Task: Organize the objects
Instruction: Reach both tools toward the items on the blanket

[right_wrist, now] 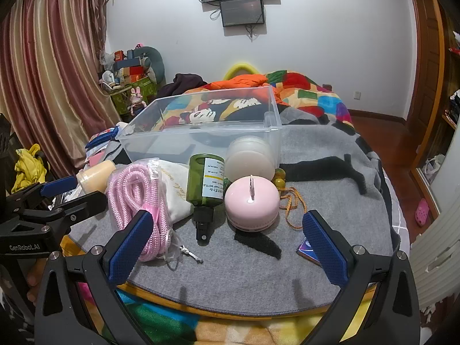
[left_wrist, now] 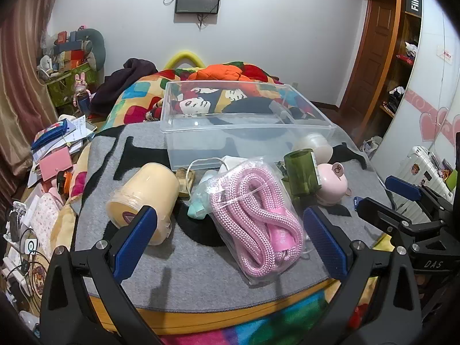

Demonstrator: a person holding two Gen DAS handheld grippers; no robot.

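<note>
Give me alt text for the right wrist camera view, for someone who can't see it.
The right tongs hang open and empty over a grey mat crowded with a pink rope, a green pump bottle on its side and a pink round gadget. Behind them sits an empty clear plastic bin.

A clear glossy plastic bin [left_wrist: 247,132] is seen on a matt grey felt mat [left_wrist: 201,258]; braided pink rope [left_wrist: 258,224] is wrapped in shiny film.
</note>
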